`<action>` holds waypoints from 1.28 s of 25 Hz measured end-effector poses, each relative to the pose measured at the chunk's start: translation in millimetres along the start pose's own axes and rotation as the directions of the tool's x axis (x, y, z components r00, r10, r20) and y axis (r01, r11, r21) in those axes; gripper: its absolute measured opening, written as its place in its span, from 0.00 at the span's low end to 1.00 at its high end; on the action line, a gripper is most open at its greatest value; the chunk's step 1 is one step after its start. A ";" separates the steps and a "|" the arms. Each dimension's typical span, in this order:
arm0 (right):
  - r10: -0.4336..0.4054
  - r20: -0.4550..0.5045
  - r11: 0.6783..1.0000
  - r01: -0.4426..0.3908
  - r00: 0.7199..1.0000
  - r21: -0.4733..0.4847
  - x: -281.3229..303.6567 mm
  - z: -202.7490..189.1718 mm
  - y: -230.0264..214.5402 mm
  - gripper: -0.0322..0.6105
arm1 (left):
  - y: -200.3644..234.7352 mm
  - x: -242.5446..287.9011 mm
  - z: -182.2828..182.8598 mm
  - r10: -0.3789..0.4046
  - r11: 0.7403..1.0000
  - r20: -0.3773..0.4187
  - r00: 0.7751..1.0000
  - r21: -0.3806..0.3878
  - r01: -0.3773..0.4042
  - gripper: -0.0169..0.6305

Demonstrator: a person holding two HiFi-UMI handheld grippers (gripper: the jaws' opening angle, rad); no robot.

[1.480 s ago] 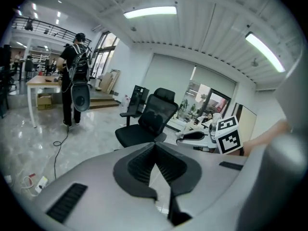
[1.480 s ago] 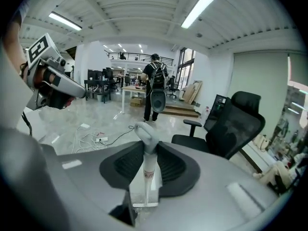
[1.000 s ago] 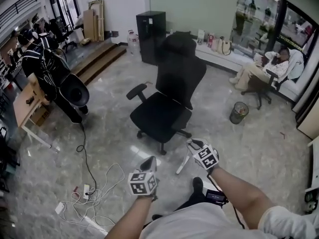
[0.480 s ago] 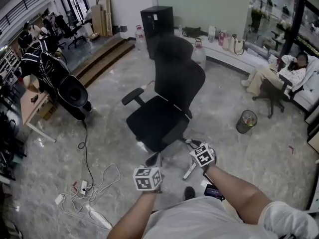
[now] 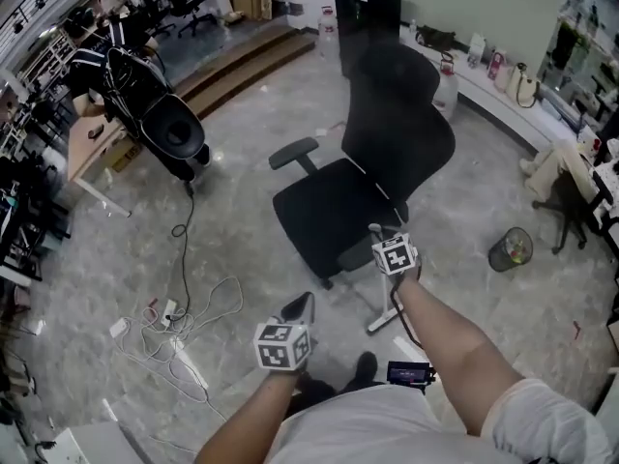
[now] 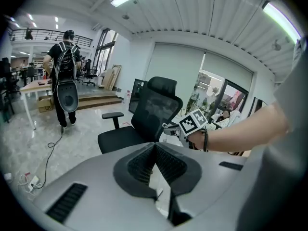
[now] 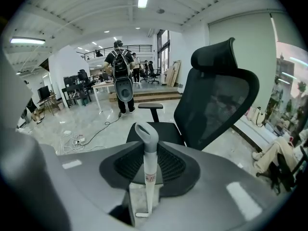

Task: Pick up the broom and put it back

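Note:
A white broom handle (image 7: 147, 177) with a grey loop end (image 7: 146, 131) stands upright between the jaws of my right gripper (image 7: 147, 150), which is shut on it. In the head view the right gripper (image 5: 379, 235) is out over the front edge of a black office chair (image 5: 358, 201), and the broom handle (image 5: 385, 309) slants down to the floor below my wrist. The broom's head is hidden. My left gripper (image 5: 300, 307) hangs lower left, near my body, and in its own view the left gripper (image 6: 155, 146) is shut with nothing in it.
Tangled cables and a power strip (image 5: 184, 327) lie on the marble floor at left. A person with a backpack (image 5: 145, 104) stands by a desk (image 5: 92, 153) at far left. A mesh bin (image 5: 510, 249) stands at right. Steps (image 5: 242, 66) lead up behind the chair.
Both grippers have travelled toward the chair, the right one farther, carrying the broom handle to the seat's edge. The head view has swung, so the chair sits nearer the centre.

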State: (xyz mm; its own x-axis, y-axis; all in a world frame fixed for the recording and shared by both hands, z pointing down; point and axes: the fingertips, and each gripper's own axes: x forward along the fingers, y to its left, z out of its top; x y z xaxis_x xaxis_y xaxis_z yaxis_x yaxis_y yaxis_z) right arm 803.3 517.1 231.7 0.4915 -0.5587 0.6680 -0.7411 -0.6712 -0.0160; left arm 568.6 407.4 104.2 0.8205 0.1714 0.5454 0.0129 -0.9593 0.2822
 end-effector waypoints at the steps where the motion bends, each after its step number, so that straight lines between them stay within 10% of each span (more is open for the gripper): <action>1: 0.000 -0.004 1.000 0.000 1.000 -0.005 9.1 6.4 -4.3 0.19 | 6.9 2.8 1.7 0.009 1.000 0.001 1.000 -0.006 -0.009 0.03; 18: 0.116 0.123 0.993 -0.114 0.985 -0.027 -6.2 63.2 31.0 0.19 | 26.7 35.4 20.4 0.023 0.999 0.019 1.000 -0.048 -0.022 0.03; 32: 0.363 0.294 0.932 -0.345 0.884 -0.112 -167.7 159.2 260.4 0.05 | 45.4 -83.5 114.1 -0.087 0.996 0.241 0.967 0.054 0.076 0.03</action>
State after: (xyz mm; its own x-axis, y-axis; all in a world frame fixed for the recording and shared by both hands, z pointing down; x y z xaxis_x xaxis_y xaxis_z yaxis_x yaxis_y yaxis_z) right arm 600.7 358.4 -3.0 0.2997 -0.8808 0.3665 -0.9117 -0.3776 -0.1621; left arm 565.9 324.0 -18.7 0.9297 0.1949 0.3126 0.1061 -0.9543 0.2795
